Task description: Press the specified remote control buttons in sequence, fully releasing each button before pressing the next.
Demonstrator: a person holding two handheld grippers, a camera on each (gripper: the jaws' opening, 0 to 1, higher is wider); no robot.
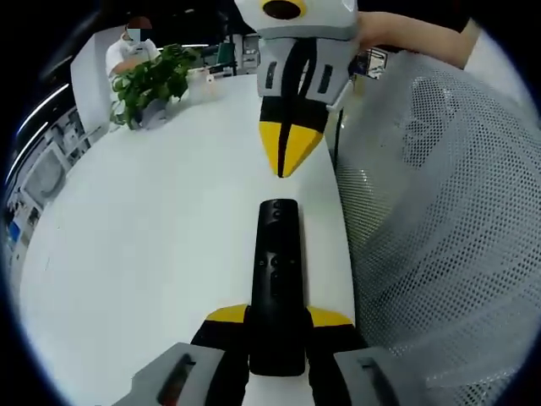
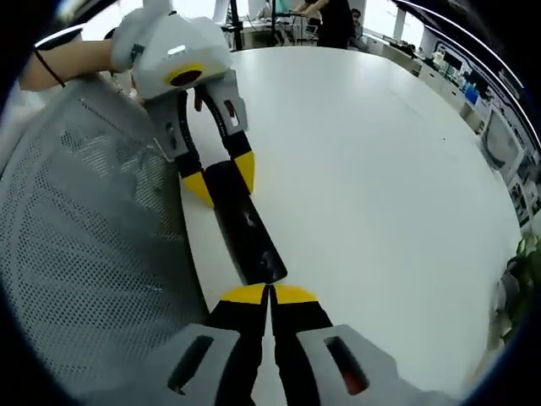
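I hold the black remote [image 1: 277, 279] clamped in my left gripper [image 1: 279, 319] near the white bench [image 1: 152, 237] edge. My right gripper [image 2: 269, 295], jaws closed, hovers at its far end. Pressing off-centre could tip it or hit a neighbouring button.

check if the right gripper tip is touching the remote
Apart. The left gripper view shows bare table between the shut right gripper and the remote.
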